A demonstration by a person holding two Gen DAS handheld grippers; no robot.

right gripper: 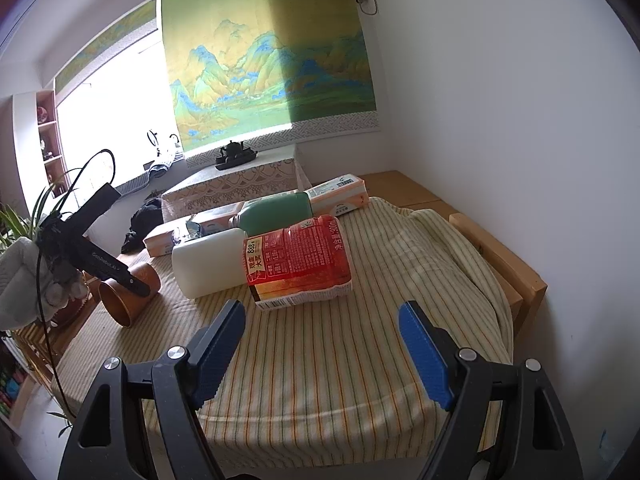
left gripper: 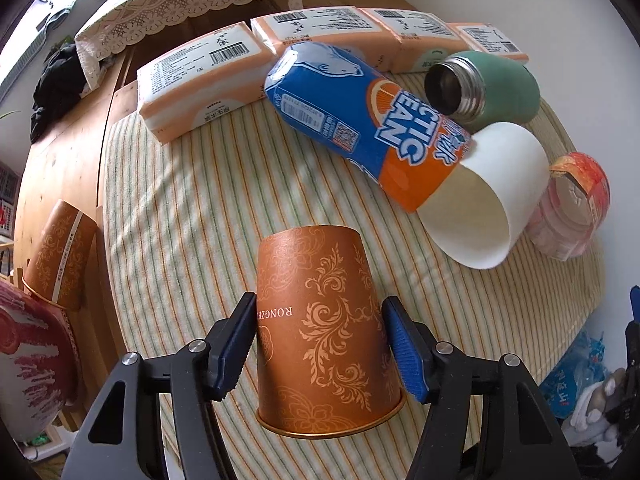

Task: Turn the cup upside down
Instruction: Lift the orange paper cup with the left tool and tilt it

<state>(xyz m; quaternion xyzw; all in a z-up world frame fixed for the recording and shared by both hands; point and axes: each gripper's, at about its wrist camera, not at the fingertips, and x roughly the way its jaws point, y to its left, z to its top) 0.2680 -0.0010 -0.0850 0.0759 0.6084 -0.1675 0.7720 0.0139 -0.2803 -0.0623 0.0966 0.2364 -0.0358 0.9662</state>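
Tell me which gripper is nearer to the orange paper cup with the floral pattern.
Left. The left gripper has its fingers on either side of the orange paper cup with the floral pattern. The right gripper hangs open over the striped cloth, well apart from that cup.

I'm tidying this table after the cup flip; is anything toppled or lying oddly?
Yes. The blue and orange carton, the green flask with no cap on, the white paper cup and the pink bottle all lie on their sides at the back of the striped cloth.
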